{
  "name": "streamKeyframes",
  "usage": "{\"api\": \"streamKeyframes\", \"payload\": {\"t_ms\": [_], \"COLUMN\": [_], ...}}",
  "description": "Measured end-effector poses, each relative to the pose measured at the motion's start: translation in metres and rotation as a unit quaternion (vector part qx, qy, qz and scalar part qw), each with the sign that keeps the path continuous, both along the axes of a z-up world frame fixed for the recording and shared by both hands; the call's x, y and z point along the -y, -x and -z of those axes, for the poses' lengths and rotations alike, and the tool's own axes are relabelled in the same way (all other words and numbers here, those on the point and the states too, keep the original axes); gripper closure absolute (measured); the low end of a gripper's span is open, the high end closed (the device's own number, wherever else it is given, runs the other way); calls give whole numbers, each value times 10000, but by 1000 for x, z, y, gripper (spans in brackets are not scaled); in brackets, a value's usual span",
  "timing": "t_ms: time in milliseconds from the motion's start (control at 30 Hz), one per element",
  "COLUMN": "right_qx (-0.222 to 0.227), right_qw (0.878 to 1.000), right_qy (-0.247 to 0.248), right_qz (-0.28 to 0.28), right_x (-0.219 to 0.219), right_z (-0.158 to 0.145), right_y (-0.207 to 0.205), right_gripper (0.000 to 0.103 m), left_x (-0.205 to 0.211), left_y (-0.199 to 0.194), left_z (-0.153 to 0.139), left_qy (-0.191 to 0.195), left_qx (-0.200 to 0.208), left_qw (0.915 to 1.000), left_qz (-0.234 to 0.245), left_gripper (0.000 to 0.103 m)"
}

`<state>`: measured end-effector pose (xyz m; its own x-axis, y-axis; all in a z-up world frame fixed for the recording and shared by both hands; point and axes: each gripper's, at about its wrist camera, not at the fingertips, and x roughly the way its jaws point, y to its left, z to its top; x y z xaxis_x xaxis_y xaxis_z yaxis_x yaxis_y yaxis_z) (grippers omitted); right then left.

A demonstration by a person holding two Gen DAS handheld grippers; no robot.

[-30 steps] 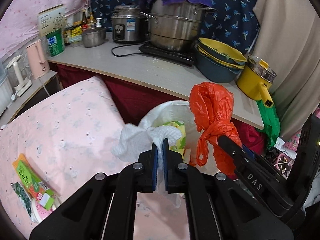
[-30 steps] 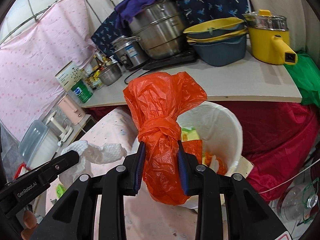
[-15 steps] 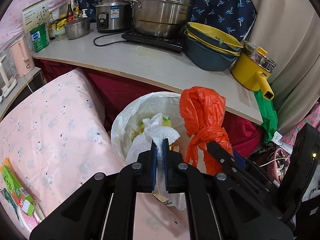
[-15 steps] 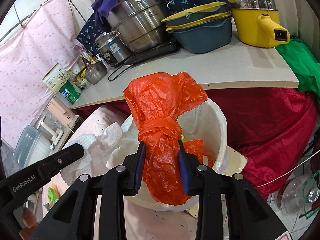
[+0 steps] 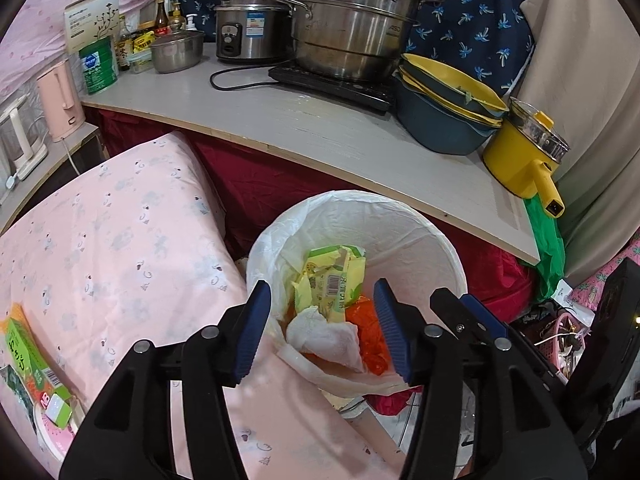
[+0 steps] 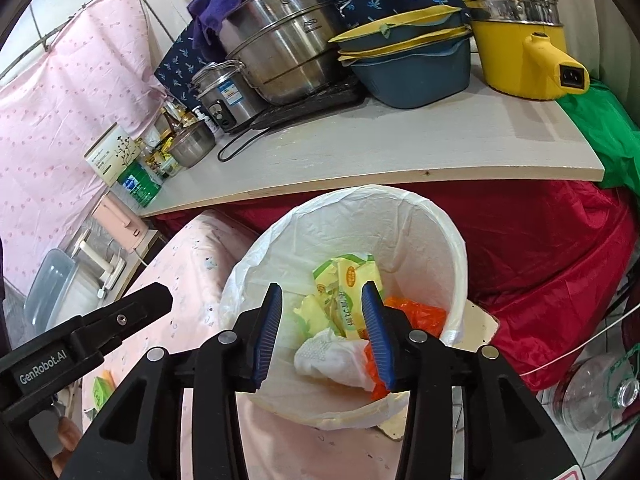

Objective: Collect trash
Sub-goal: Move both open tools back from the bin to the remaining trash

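A white-lined trash bin [image 5: 416, 236] [image 6: 436, 236] stands below the counter, beside the pink bed. Inside lie a white paper towel [image 5: 324, 336] [image 6: 332, 356], an orange plastic bag [image 5: 370, 344] [image 6: 416, 312] and yellow-green wrappers [image 5: 332, 280] [image 6: 344, 284]. My left gripper [image 5: 324, 332] is open and empty above the bin's near rim. My right gripper [image 6: 324, 336] is open and empty above the bin too. A green carton [image 5: 28, 356] and other wrappers lie on the bed at the far left.
The grey counter [image 5: 320, 128] behind the bin carries steel pots [image 5: 352, 28], stacked blue and yellow basins [image 5: 444, 112] and a yellow electric pot [image 5: 524, 152]. A red cloth [image 6: 540, 240] hangs under it. A clear bottle [image 6: 596, 396] lies on the floor at right.
Both grippers moved over the bin and opened. The paper towel dropped from the left gripper and the orange bag from the right gripper; both now lie in the bin.
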<state>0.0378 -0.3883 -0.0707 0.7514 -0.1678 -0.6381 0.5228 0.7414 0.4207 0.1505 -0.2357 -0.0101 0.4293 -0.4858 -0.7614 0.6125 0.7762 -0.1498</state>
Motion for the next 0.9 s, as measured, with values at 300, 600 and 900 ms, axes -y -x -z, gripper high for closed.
{"api": "streamKeyframes", "payload": {"t_ms": [300,600,900], "right_qx": [106,123,21], "right_qw": [9988,9931,9807], "right_qy": [264,472,654], "right_qz": [-407,-1065,-1842], "right_x": [-42,-108,-191], "right_z": [-22,-39,-39], "right_y": [-14,-39,-62], "right_gripper": [57,56,52], "left_x": [-58,-143,-237], "left_y": [-10,-24,-30], "left_z": [-8,-16,-7], "left_qy": [110,344,337], "left_qx": [63,-2,-146], "left_qw": [9981,9896,9749], "left_qz": [-601,-1400,-2196], "left_gripper": [49,45,44]}}
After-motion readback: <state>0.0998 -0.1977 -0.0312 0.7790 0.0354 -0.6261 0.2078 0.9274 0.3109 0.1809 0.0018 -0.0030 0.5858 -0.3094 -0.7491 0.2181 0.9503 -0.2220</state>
